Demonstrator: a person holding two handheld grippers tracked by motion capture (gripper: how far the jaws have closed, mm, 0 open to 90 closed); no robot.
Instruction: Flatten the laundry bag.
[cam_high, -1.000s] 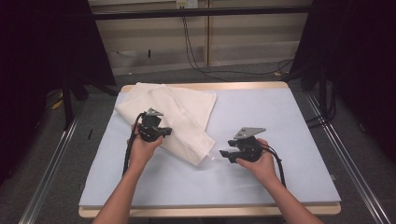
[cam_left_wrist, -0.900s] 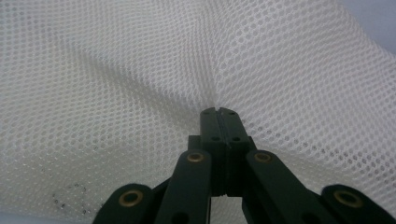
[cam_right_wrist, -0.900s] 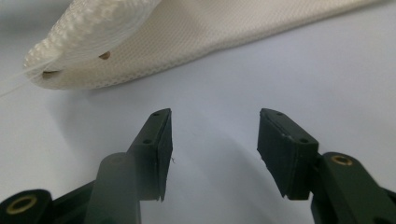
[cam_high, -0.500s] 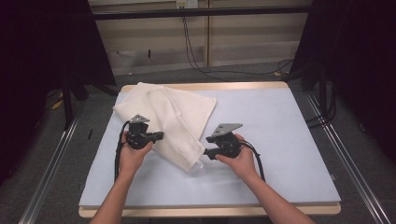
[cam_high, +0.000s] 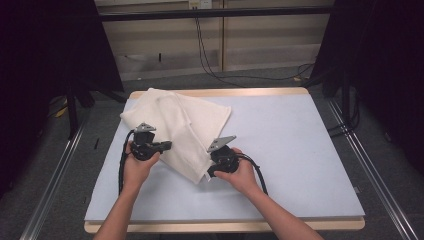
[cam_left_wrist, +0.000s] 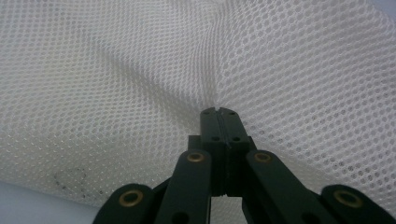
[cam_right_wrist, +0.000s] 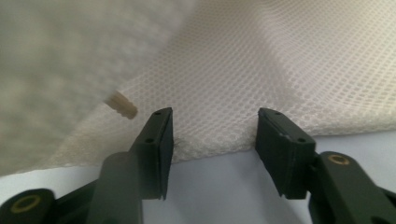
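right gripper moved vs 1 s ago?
Yes. In the high view the right gripper has shifted left across the blue table mat, from bare mat up to the near corner of the white mesh cloth; jaws open around its edge.

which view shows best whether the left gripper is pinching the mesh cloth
The left gripper view: the left hand-held gripper is shut on the mesh cloth. The high view shows it at the cloth's edge; the right gripper view shows another cloth edge.

White honeycomb-mesh cloth (cam_high: 187, 130) with a small cream ribbed tab (cam_right_wrist: 122, 105), pale blue table mat (cam_high: 295, 145), black grippers, grey carpet floor (cam_high: 250, 82).
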